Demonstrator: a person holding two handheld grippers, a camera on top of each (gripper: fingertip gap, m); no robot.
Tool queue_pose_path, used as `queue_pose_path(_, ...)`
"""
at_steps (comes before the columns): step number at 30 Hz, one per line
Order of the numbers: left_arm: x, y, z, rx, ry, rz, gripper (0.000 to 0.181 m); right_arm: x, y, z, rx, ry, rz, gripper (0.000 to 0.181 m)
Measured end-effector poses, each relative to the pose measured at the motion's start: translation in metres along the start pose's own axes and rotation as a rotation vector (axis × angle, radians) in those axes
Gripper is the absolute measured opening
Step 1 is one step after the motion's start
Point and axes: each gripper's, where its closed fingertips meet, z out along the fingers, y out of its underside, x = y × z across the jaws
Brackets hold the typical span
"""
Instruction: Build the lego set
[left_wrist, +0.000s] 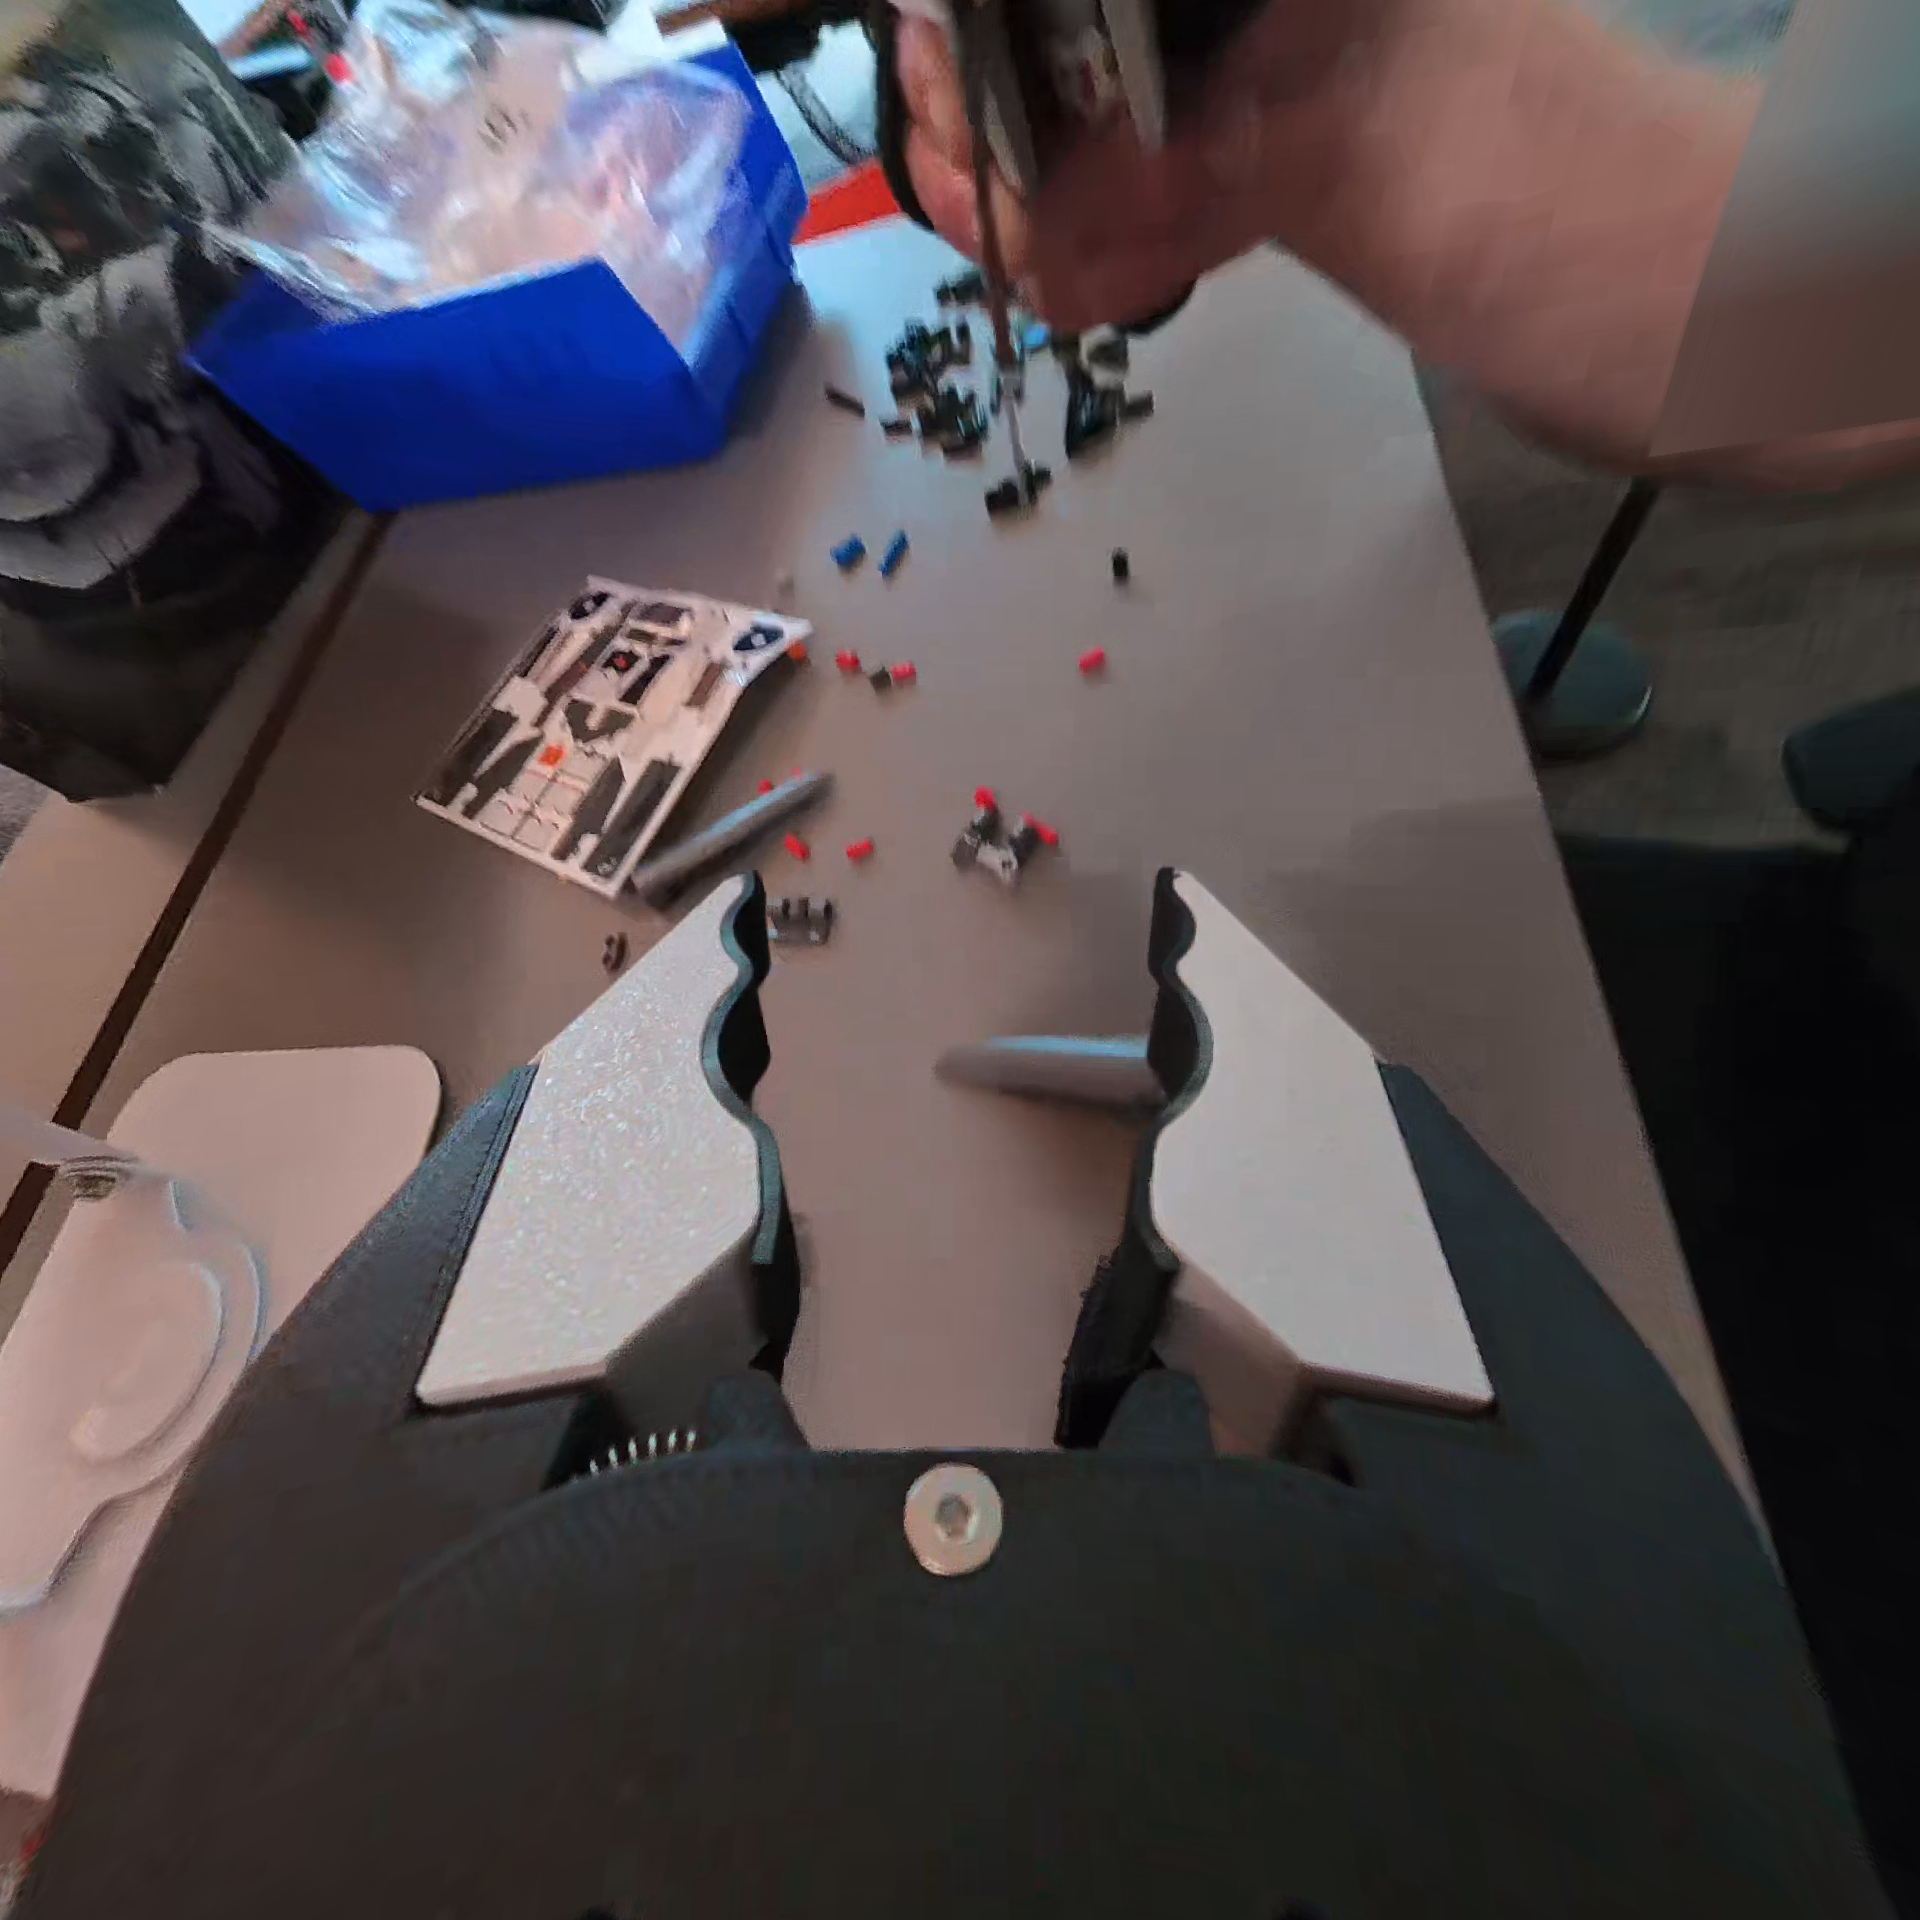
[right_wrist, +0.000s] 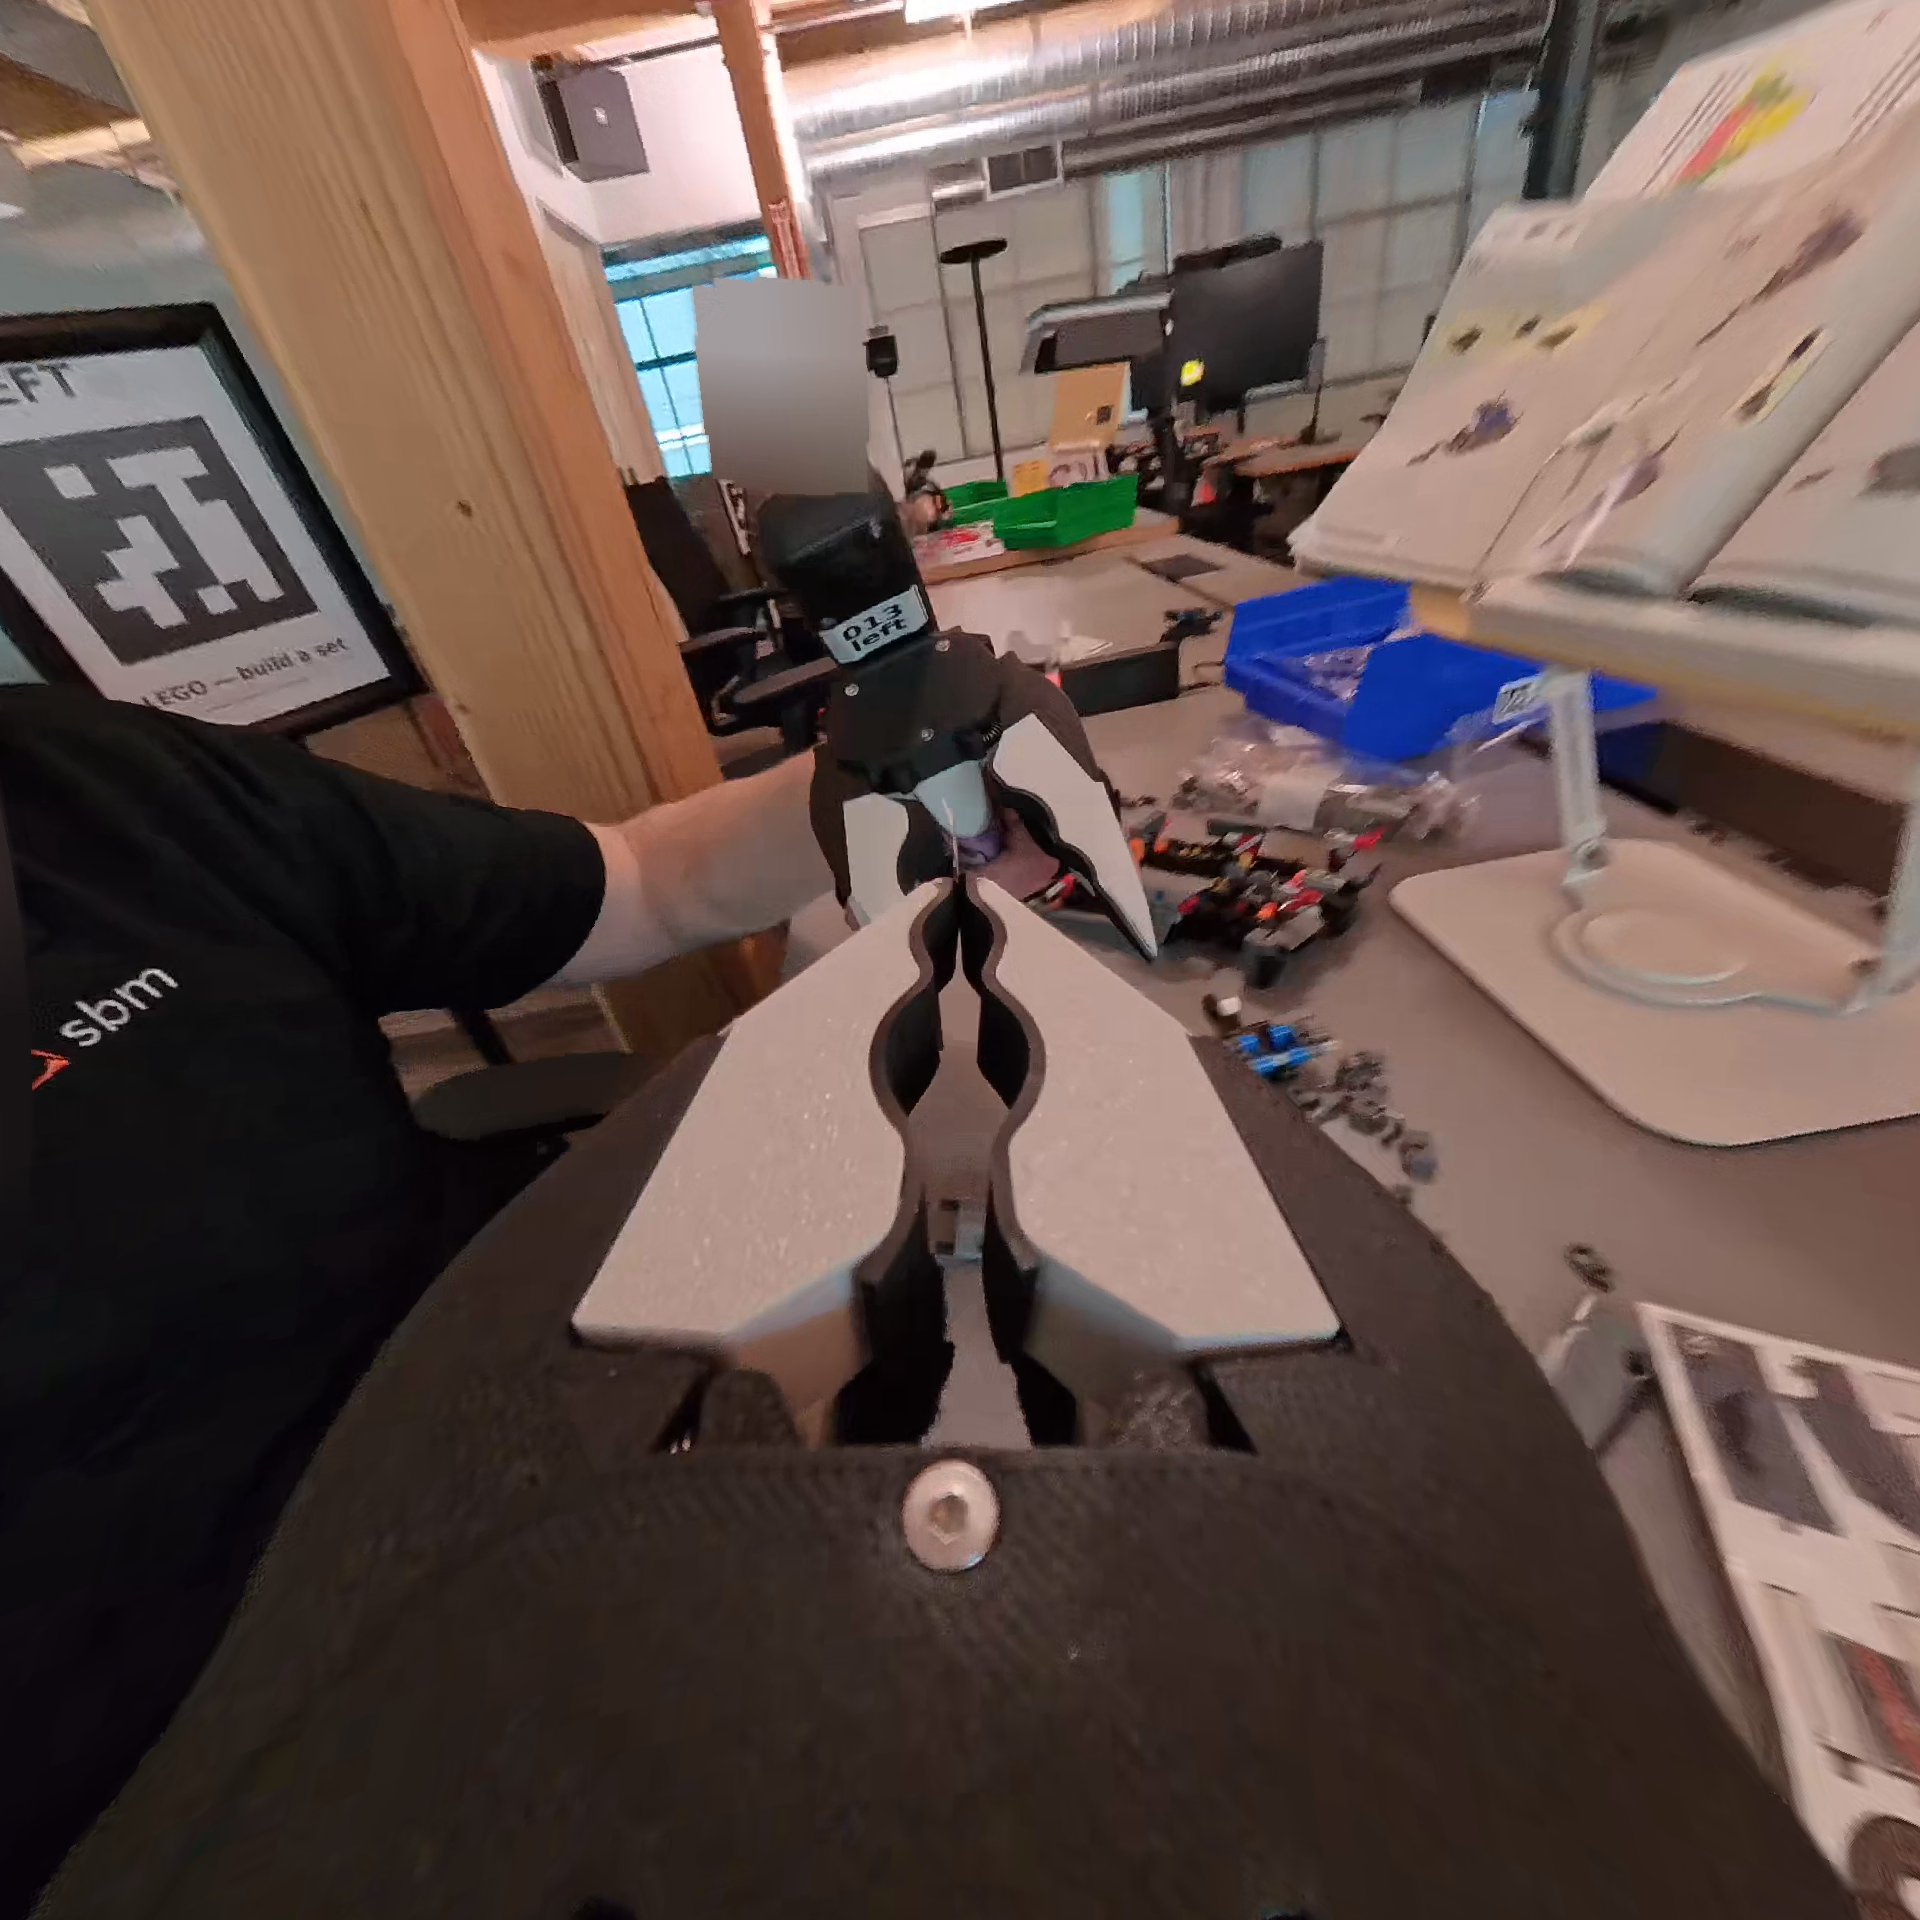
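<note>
Between the spread fingers of the left gripper (left_wrist: 961, 883) there is only bare grey table (left_wrist: 1299, 727); its jaws stand wide and hold nothing, though a grey tapered piece (left_wrist: 1049, 1070) lies on the tabletop touching the inner edge of one finger. The right gripper (right_wrist: 961, 894) has its jaws closed tip to tip, and whether anything thin is pinched there cannot be made out. Just past the left fingertips lie small red pieces (left_wrist: 857, 849), a second grey tapered piece (left_wrist: 727, 831) and a sticker sheet (left_wrist: 613, 727); farther off sits a heap of black pieces (left_wrist: 956, 384). At the table's far side a blue bin (left_wrist: 499, 364) holds crumpled clear plastic bags (left_wrist: 499, 156). Only the right wrist view shows the part-built black model (right_wrist: 1257, 883) on the table, the open instruction booklet (right_wrist: 1621, 416) on its white stand (right_wrist: 1662, 997), distant green bins (right_wrist: 1060, 509) with contents too small to tell, and a framed marker sign (right_wrist: 166, 520). The booklet's pages are blurred, and a mosaic patch covers the left view's upper right.
</note>
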Motion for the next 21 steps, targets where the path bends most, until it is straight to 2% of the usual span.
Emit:
queue_pose_path(5,0.022,0.041,0.013,-0.111,0.064,0.103,0.073,0.006,0.04,0.026,-0.081,-0.047,0.145,0.0)
queue_pose_path(9,0.032,0.062,0.017,-0.126,0.155,0.087,0.073,0.012,0.068,0.042,-0.12,-0.064,0.244,0.0)
queue_pose_path(21,0.034,0.082,0.02,-0.04,0.174,0.069,0.064,0.02,0.12,0.067,-0.193,-0.123,0.47,0.0)
